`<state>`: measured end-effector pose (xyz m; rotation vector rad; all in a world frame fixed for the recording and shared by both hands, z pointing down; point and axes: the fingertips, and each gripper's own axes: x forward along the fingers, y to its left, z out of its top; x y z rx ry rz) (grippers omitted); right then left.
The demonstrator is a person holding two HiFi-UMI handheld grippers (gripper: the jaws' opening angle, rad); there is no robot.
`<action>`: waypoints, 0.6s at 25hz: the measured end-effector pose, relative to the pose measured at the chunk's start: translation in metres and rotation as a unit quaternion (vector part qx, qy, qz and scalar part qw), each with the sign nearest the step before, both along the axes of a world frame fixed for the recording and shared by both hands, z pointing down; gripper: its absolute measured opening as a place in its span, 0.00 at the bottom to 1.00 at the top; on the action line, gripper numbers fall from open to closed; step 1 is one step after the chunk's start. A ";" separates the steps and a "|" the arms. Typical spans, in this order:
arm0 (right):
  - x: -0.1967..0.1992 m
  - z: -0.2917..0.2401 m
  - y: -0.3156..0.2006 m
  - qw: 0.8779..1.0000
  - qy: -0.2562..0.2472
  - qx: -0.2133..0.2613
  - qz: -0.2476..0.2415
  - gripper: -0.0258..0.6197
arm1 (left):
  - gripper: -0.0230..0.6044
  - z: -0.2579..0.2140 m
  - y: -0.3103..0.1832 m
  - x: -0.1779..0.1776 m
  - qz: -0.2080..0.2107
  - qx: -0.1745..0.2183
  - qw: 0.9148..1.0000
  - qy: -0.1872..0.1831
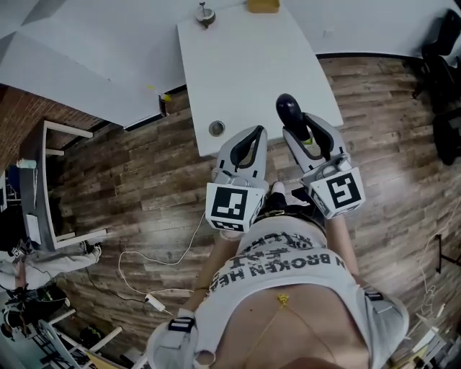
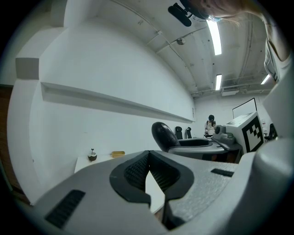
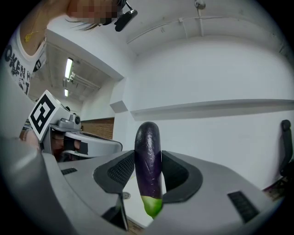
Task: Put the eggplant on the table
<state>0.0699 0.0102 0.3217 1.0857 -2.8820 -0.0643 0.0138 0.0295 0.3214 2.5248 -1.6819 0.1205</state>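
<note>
Your right gripper (image 1: 302, 133) is pinching the eggplant (image 3: 148, 151). Both pads press on its dark purple body, and the jaws are held fairly wide by its girth. In the right gripper view it stands upright between the pads, with the dark end above them and the green stem end poking out below. In the head view it sits over the near edge of the white table (image 1: 245, 72), off the surface as far as I can see. Your left gripper (image 2: 148, 156) is just beside the right one, empty, with its jaw tips pressed together. On the table there's a small round disc (image 1: 217, 128) near the front edge. A yellow block (image 1: 263, 6) and a small knobbed round object (image 1: 205, 13) sit at the far end.
</note>
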 end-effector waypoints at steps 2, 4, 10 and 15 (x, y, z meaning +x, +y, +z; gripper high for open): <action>0.003 0.002 -0.006 1.000 0.001 -0.002 -0.007 0.32 | 0.05 0.001 -0.003 0.002 -0.010 0.001 1.000 -0.002; 0.004 0.005 -0.009 1.000 0.003 -0.004 -0.017 0.32 | 0.05 0.004 -0.003 0.002 -0.023 0.000 1.000 -0.004; -0.009 0.016 -0.029 0.998 0.004 -0.009 -0.055 0.32 | 0.05 0.019 -0.009 -0.012 -0.070 -0.017 0.997 -0.003; -0.030 0.025 -0.042 0.996 0.015 -0.021 -0.084 0.32 | 0.05 0.027 -0.026 -0.026 -0.085 -0.031 0.996 0.002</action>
